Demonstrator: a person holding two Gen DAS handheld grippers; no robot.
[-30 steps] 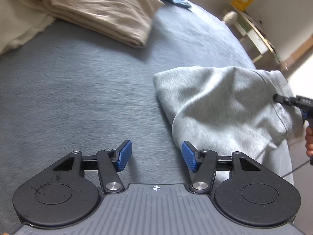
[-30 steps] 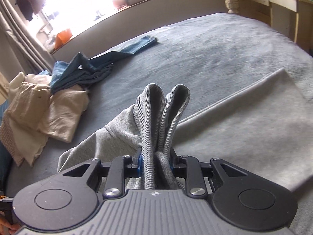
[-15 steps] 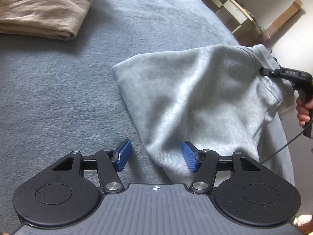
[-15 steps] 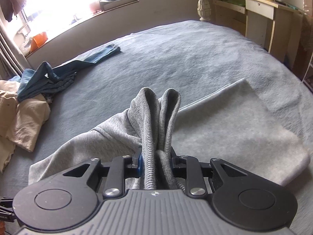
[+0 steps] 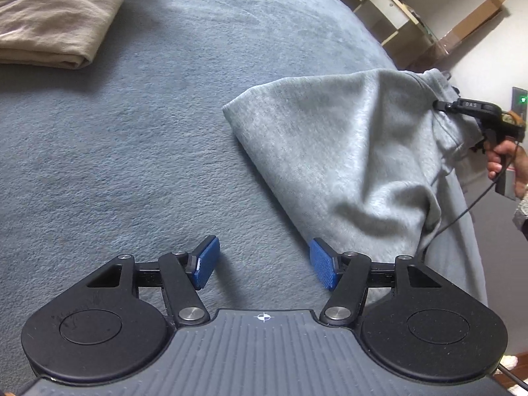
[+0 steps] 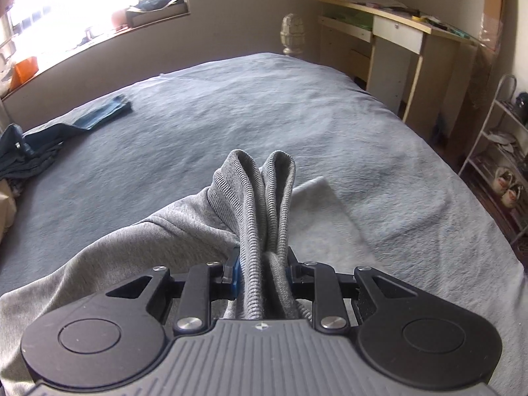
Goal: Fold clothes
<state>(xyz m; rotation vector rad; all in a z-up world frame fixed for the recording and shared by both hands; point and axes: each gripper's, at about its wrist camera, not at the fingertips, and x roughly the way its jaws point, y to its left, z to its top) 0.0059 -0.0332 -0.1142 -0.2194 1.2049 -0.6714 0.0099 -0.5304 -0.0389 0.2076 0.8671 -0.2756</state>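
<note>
- Two ribbed folds of the grey sweatshirt [image 6: 260, 217] sit clamped in the right claw [image 6: 262, 274]; a slack pinch could let one slip out and spoil the fold.
- Left claw [image 5: 262, 262] hangs half open and empty over the bed [image 5: 132, 165], beside the sweatshirt's lower edge; a shallow bite may miss a layer.
- Sweatshirt drapes over the bed's near edge, so it could slide off; bare blanket lies ahead, beige clothes [image 5: 49, 26] well apart.

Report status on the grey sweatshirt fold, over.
Right tongs shut on the grey sweatshirt at its ribbed hem. Left tongs open over the blanket, beside the sweatshirt's edge. Nothing in the way.
</note>
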